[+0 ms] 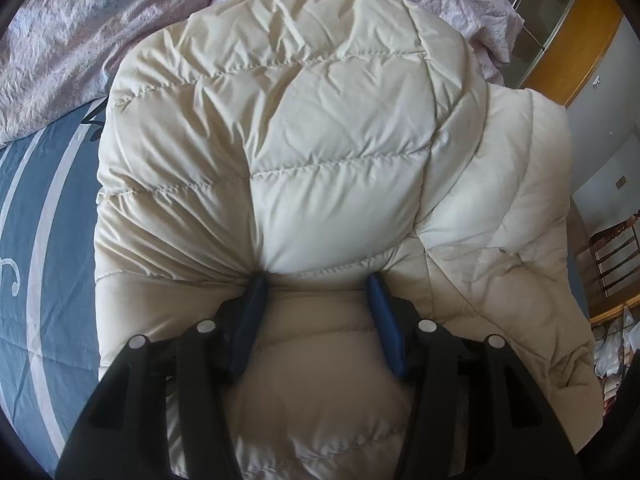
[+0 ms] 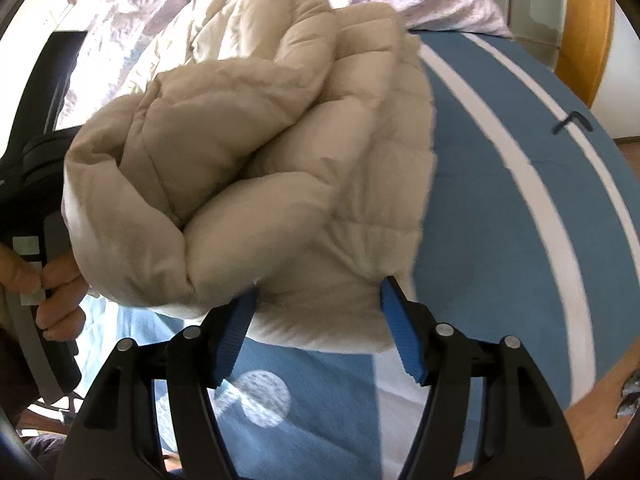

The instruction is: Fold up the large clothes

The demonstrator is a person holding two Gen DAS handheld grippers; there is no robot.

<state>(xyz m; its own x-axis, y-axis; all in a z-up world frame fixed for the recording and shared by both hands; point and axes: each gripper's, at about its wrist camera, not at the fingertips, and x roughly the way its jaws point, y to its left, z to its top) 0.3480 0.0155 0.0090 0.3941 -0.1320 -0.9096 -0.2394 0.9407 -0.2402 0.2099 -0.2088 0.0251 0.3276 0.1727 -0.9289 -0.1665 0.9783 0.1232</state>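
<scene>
While the cream puffer jacket (image 1: 332, 152) lies bunched on the bed, you have both tools buried in its quilting. Its shell is a smooth, faintly glossy fabric stitched into fat, pillowy channels, creased where the filling bulges. Your left gripper (image 1: 318, 280) has its blue fingers (image 1: 250, 320) spread fairly wide, their tips sunk into a padded fold that gathers into tight radial pleats at the left tip; whether they truly pinch the cloth, I cannot tell. Your right gripper (image 2: 320, 292) likewise stands with its ribbed blue fingers (image 2: 400, 332) apart, a thick edge of the jacket (image 2: 248, 168) between them (the tips disappear under the fabric, so the hold itself is unclear). From that side the jacket hangs in a rumpled, rounded heap above the blue bedspread (image 2: 500, 240), which is flat, matte and banded with curving white stripes. A crinkled, shiny pink quilt (image 1: 80, 40) lies beyond the jacket.
</scene>
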